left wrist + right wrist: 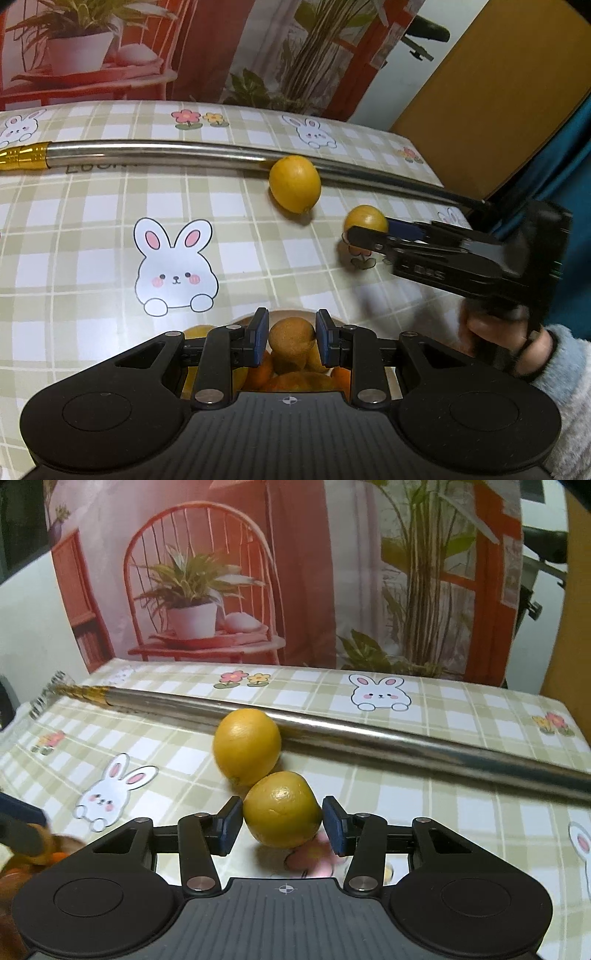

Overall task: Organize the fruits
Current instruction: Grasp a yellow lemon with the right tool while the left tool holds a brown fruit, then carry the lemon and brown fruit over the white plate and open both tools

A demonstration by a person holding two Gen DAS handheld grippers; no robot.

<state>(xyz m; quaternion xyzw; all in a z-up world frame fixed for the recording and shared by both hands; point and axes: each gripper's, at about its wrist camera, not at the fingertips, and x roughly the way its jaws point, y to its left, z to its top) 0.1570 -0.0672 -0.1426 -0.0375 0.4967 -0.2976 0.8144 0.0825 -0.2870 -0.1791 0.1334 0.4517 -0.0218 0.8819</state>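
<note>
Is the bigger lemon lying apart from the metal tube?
No, in the right wrist view the bigger lemon rests against the metal tube.

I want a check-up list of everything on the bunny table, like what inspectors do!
Surface: bunny-print checked tablecloth, flat.
Job's things: far lemon touching the metal pole; near lemon between the right gripper's pads; brown round fruit above a pile of orange fruit.
Clutter: the pole only.
Grippers: right gripper around the near lemon, contact unclear; left gripper around the brown fruit, grip unclear.
Cables: nothing seen.
Surroundings: plant-and-chair backdrop.
</note>
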